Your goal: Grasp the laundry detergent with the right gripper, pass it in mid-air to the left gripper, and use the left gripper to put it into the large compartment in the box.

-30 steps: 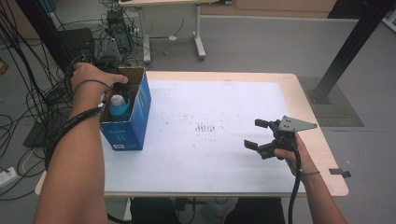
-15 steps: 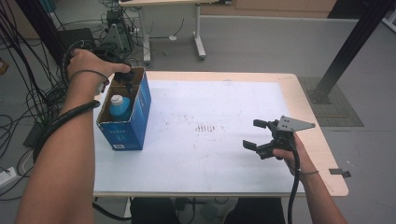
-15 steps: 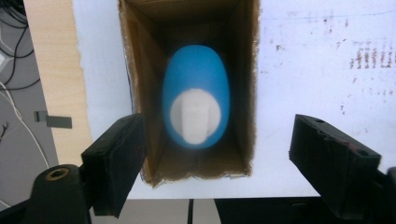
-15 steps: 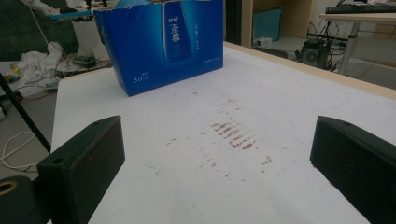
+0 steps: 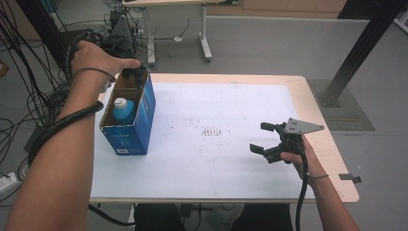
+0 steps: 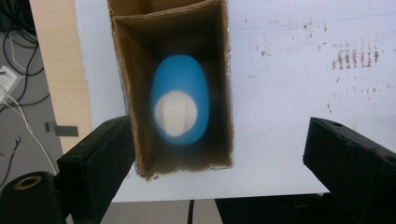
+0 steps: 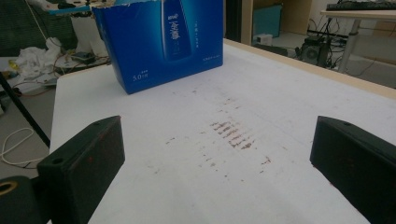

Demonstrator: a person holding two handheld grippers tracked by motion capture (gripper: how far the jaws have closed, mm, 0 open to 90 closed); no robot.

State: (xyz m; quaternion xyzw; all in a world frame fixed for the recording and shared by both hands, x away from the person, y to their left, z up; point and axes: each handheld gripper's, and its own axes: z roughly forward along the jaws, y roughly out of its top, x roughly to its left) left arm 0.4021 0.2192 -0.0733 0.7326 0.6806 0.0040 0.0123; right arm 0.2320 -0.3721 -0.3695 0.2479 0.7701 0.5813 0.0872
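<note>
Left gripper (image 5: 133,74), upper left of the high view, above blue box (image 5: 137,120); jaws just opened wide, nothing between. Blue bottle (image 6: 180,105) stands inside. Risk: a jaw snagging the cardboard rim, tipping the box. Right gripper (image 5: 269,139) open, idle.

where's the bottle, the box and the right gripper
bottle (image 5: 123,109): high view, on its blue shoulder
box (image 5: 142,119): high view, on its blue side wall
right gripper (image 5: 263,138): high view, midway between its open jaws
</note>
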